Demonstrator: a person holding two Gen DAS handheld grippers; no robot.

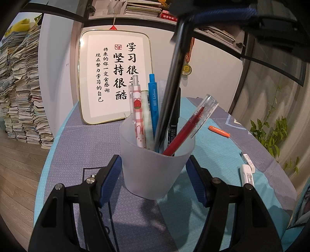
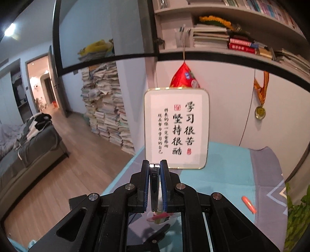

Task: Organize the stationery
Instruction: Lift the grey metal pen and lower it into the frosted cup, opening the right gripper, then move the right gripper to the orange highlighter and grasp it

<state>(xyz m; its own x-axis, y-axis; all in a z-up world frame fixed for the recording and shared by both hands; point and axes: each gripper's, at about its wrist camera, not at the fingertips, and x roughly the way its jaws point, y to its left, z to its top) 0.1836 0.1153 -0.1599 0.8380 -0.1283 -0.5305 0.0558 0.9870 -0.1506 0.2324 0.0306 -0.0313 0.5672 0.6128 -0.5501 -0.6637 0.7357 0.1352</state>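
A frosted cup [image 1: 155, 170] stands on the cloth-covered table [image 1: 81, 147] in the left wrist view, and my left gripper [image 1: 155, 174] is shut on it, one blue pad against each side. Inside stand a pink strawberry pen [image 1: 138, 116], a pale green pen [image 1: 146, 120], a blue pen [image 1: 153, 100], a black marker [image 1: 173, 124] and a red pen [image 1: 186, 128] with a clear cap. My right gripper [image 1: 190, 18] reaches in from the top right, shut on a long black pen [image 1: 170, 85] whose lower end is inside the cup. In the right wrist view that pen [image 2: 154, 180] sits between the shut fingers of the gripper [image 2: 154, 164], with the cup [image 2: 160, 218] below.
An orange pen [image 1: 220, 131] [image 2: 249, 204] lies on the cloth to the right. Two white items [image 1: 247, 172] lie nearer the right edge. A framed calligraphy board [image 1: 114, 77] [image 2: 176, 128] leans on the wall behind. A plant [image 1: 271, 131] stands right; book stacks [image 1: 21, 93] stand left.
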